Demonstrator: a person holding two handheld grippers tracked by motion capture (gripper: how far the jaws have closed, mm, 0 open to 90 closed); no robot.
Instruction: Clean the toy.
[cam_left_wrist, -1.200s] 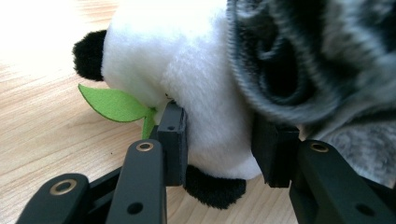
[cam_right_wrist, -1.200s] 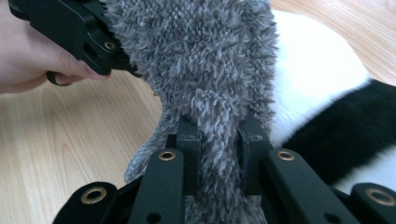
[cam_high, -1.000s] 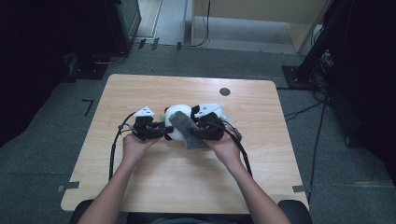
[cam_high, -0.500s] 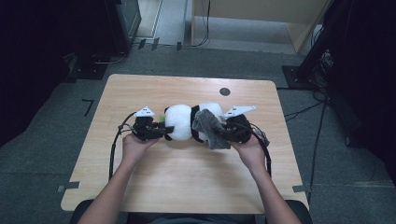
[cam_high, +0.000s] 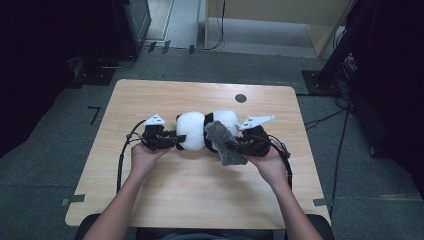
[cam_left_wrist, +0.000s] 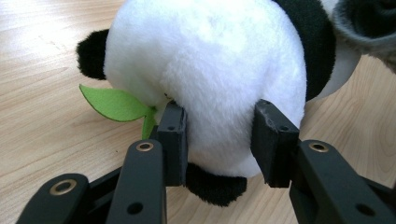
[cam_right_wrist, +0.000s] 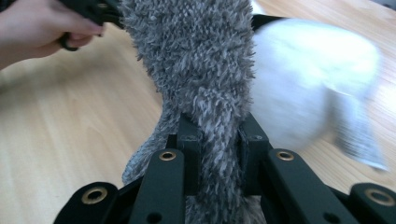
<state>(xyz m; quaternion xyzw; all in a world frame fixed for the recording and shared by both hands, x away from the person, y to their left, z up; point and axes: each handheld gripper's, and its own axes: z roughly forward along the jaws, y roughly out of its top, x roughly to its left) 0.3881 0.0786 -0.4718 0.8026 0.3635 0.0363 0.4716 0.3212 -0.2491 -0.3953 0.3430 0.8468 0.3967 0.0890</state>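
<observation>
Plush panda (cam_high: 197, 131), pinched at its white end by left claw (cam_high: 172, 140); grey fuzzy sock (cam_high: 225, 145) clamped in right claw (cam_high: 240, 145): keep the panda pinned to the desk (cam_high: 200, 200), draw the sock along gently.

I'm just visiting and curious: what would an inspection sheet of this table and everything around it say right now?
Surface: light wooden table, with a dark round spot near the far edge.
Job's things: plush panda lying on the table; fuzzy grey sock against its right end.
Clutter: nothing seen.
Grippers: left gripper clamped on the panda's white body; right gripper pinching the grey sock.
Cables: a black cable trails from the left gripper, another from the right one; more lie on the floor at right.
Surroundings: grey floor, dark equipment at both sides, tape marks on the floor.
</observation>
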